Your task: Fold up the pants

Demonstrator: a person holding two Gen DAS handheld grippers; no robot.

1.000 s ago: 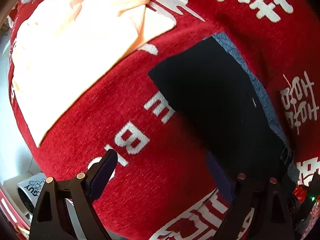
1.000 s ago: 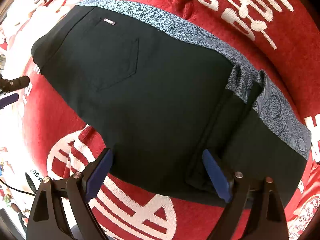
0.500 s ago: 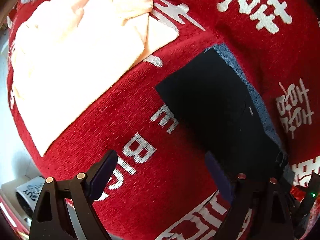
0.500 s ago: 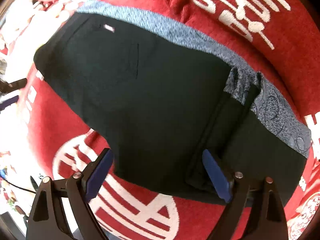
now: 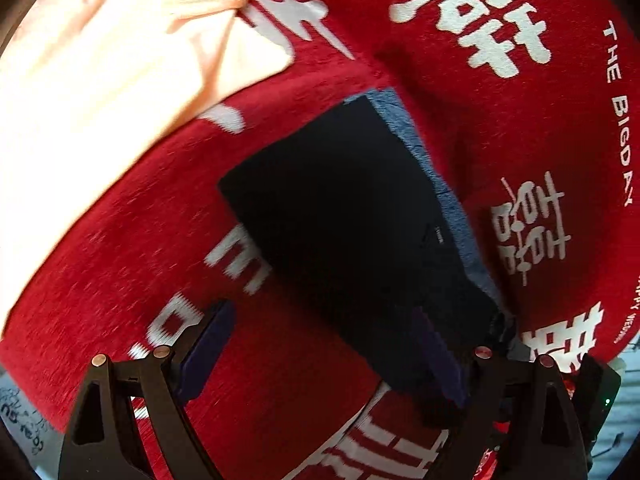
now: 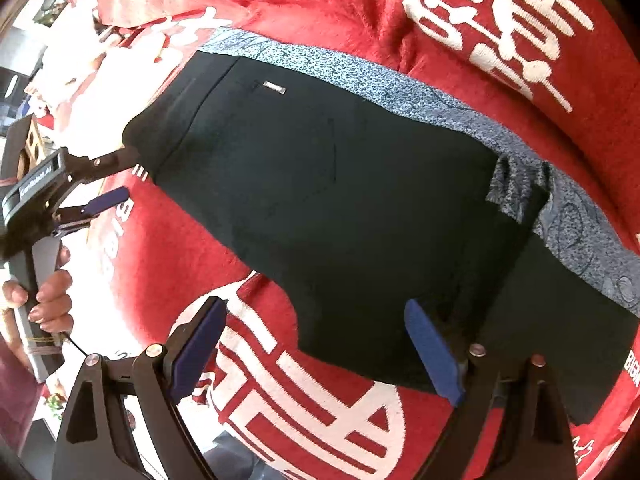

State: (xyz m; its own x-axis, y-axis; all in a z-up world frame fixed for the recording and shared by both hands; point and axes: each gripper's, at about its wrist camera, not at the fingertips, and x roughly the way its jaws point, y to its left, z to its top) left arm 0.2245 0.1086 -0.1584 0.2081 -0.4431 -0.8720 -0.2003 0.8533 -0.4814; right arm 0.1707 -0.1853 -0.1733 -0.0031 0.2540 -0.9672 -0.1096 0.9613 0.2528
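Pants (image 6: 340,208) lie folded flat on red blanket (image 6: 320,0), looks nearly done; left tool (image 5: 320,352) & right tool (image 6: 316,348) both open, empty, above it; maybe final tidy left.

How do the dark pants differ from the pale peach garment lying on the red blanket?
The dark pants are near-black with a blue patterned waistband; the peach garment is plain and pale. The pants lie near the grippers, the peach garment farther off, apart from them. Both lie flat on the red blanket.
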